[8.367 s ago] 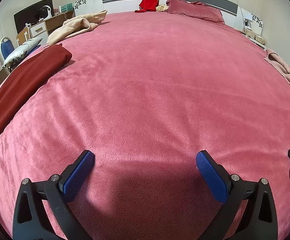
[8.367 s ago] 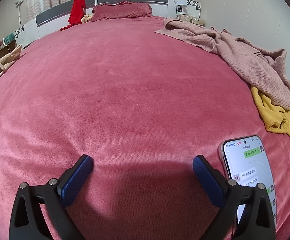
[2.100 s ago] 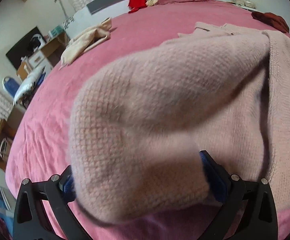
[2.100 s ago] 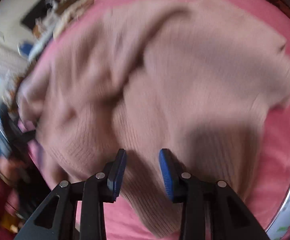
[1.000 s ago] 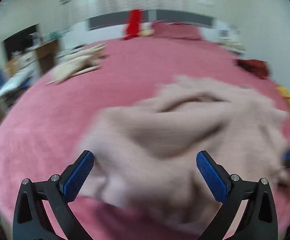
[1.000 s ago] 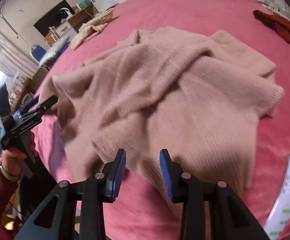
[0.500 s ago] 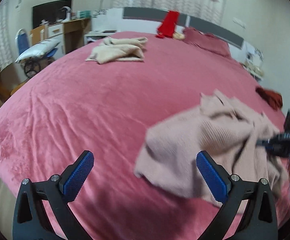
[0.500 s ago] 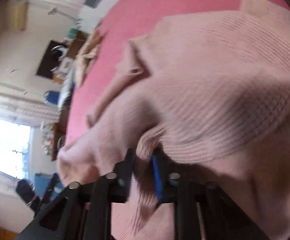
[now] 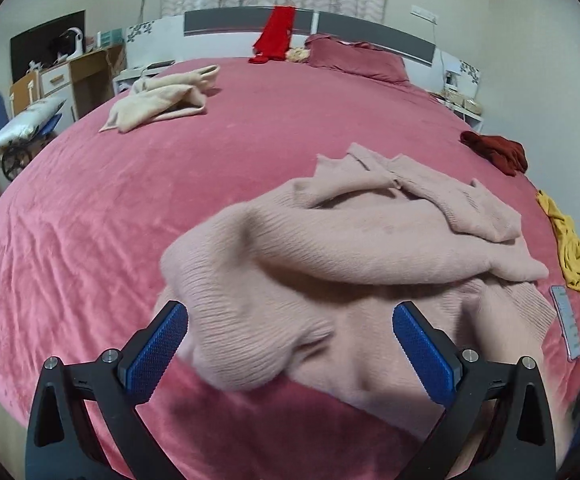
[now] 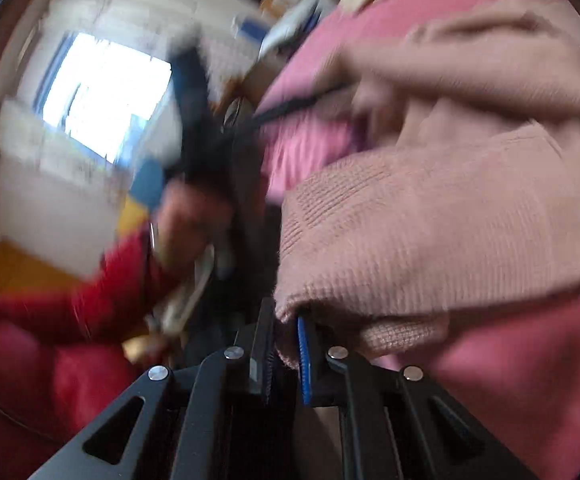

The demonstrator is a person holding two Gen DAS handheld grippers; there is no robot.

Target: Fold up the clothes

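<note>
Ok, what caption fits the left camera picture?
Open left gripper over a crumpled pink sweater on the bed.

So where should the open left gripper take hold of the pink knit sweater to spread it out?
Best bet: the rounded, ribbed fold of the pink knit sweater that bulges between the left gripper fingers, approached from the near bed edge. It stands proud of the pink bedspread, so the fingers can close across it. The right gripper already pinches another edge.

Pale pink ribbed knit sweater (image 9: 369, 248), crumpled in loose folds on the bed, one hem edge lifted
</note>
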